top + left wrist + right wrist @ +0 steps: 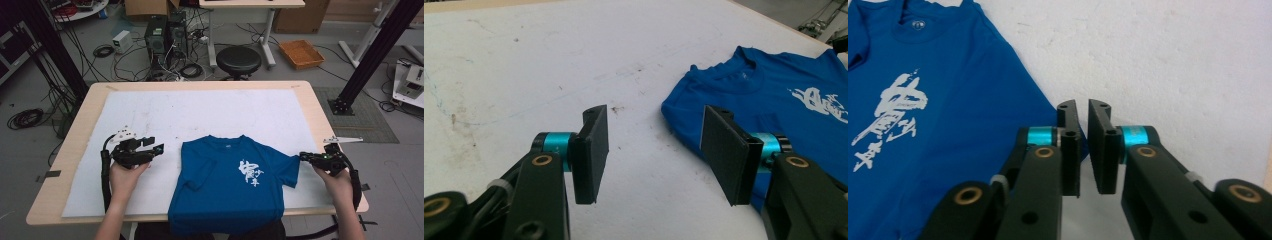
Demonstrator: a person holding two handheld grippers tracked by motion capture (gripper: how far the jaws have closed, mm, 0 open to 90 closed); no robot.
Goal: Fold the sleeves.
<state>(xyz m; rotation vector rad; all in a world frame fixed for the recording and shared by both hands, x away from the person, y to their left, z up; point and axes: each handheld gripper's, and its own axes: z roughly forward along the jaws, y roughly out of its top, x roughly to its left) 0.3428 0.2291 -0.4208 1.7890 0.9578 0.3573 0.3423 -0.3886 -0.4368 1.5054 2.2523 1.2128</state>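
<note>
A blue T-shirt [230, 185] with white printed characters lies face up on the white mat, collar away from me, hem hanging over the table's front edge. Its left sleeve is folded inward onto the body. My left gripper [156, 146] is held open just left of the shirt's shoulder. In the left gripper view the left gripper [651, 150] has bare mat between its wide-apart jaws, with the shirt [784, 100] to the right. My right gripper [303, 157] sits at the tip of the right sleeve. In its own view the right gripper [1083, 145] is shut to a thin slit, beside the shirt [923, 125].
A white mat [200, 110] covers most of the wooden table [70, 150], with open mat behind the shirt. Beyond the far edge stand a black stool [238, 59], computer towers and cables on the floor. A black frame post [370, 55] rises at the right.
</note>
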